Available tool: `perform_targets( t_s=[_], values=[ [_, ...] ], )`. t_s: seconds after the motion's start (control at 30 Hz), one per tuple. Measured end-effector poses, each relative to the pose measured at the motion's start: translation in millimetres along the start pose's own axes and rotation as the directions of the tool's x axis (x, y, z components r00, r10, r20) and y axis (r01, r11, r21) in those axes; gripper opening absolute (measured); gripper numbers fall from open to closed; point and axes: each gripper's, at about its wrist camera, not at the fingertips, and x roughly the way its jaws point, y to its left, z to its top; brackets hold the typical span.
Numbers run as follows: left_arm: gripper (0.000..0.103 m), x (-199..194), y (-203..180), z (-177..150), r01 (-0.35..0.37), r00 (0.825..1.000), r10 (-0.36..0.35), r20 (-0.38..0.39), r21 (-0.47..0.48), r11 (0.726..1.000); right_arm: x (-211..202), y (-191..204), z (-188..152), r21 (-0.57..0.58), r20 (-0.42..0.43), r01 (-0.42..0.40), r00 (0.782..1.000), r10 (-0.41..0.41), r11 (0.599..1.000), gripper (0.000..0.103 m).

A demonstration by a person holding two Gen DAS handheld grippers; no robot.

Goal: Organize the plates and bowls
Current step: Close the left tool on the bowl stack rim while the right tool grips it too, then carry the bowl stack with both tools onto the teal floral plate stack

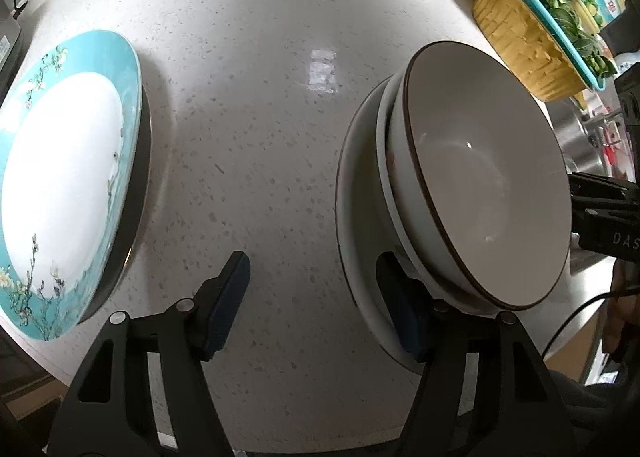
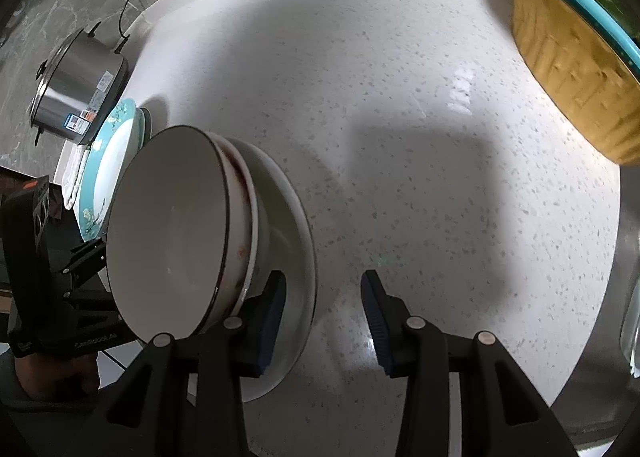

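Observation:
A cream bowl with a brown rim (image 1: 480, 177) (image 2: 168, 225) sits nested in a second bowl (image 1: 386, 145) (image 2: 244, 193), and both rest on a white plate (image 1: 360, 197) (image 2: 296, 225) on the speckled counter. My left gripper (image 1: 314, 261) points down over one side of that plate, open. The rim lies between its fingers, with one finger (image 1: 404, 313) over the plate beside the bowls. My right gripper (image 2: 323, 277) straddles the opposite rim, also open, with its pads off the plate. A teal floral plate (image 1: 60, 177) (image 2: 108, 161) lies apart from the stack on something dark.
A yellow basket (image 1: 516, 37) (image 2: 572, 69) under a teal colander of greens stands at the counter's back. A steel pot (image 2: 76, 93) with a cord and a folded white cloth (image 2: 74, 177) sit beyond the teal plate. A metal sink (image 1: 576, 129) borders the counter.

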Motion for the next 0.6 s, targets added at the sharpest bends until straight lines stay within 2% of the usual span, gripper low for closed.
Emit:
perform_targets(
  t_s=[0.17, 0.2, 0.23, 0.4, 0.53, 0.6],
  values=[
    [0.061, 1, 1, 3, -0.014, 1.0, 0.014, 0.017, 0.01, 1.0, 6, 4, 2, -0.005, 0.021, -0.02, 1.0, 0.021, 1.0, 0.044],
    [0.058, 1, 0, 3, -0.008, 1.0, 0.008, 0.025, 0.014, 1.0, 7, 4, 3, -0.008, 0.021, -0.029, 0.999, 0.029, 1.0, 0.044],
    [0.048, 1, -3, 4, 0.004, 0.999, -0.005, 0.033, 0.017, 1.0, 7, 4, 3, -0.01, 0.025, -0.031, 0.999, 0.031, 0.999, 0.043],
    [0.03, -1, -11, 9, 0.022, 0.998, -0.024, 0.059, 0.038, 0.999, 12, 7, 7, 0.001, 0.019, -0.048, 0.999, 0.048, 0.999, 0.033],
    [0.029, 0, -14, 12, 0.038, 0.997, -0.041, 0.069, 0.038, 0.999, 14, 8, 8, 0.005, 0.015, -0.051, 0.999, 0.051, 0.999, 0.016],
    [0.029, 1, -15, 14, 0.041, 0.996, -0.044, 0.074, 0.046, 0.998, 14, 8, 8, 0.003, 0.015, -0.046, 0.999, 0.046, 0.999, 0.013]
  ],
)
